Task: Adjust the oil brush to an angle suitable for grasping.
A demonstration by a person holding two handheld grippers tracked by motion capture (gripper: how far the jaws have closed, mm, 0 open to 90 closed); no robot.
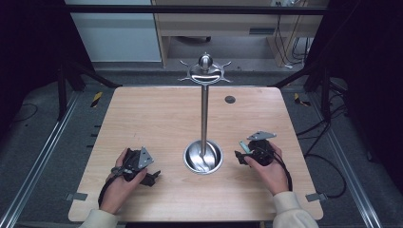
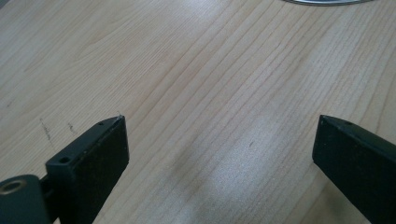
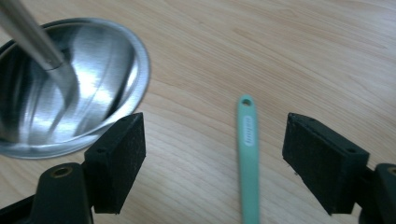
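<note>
- A light wooden table point(image 1: 157, 118) seen from above, with a person's two hands resting near its front edge, each holding a black two-jaw gripper.
- At the centre stands a polished metal stand point(image 1: 204, 118): a round dished base point(image 3: 70, 88), a tall thin pole and a crown of hooks at the top, likely for hanging utensils. Nothing hangs there.
- The left gripper point(image 1: 151, 177) lies low on the table, left of the base, jaws spread wide over bare wood and grasping nothing.
- The right gripper point(image 1: 240, 156) sits just right of the base, jaws also released and wide apart.
- A mint-green handle with a hanging hole, perhaps a small utensil point(image 3: 248, 154), lies flat on the wood between the right gripper's jaws, untouched by either. The gripper seems placed to close on it.
</note>
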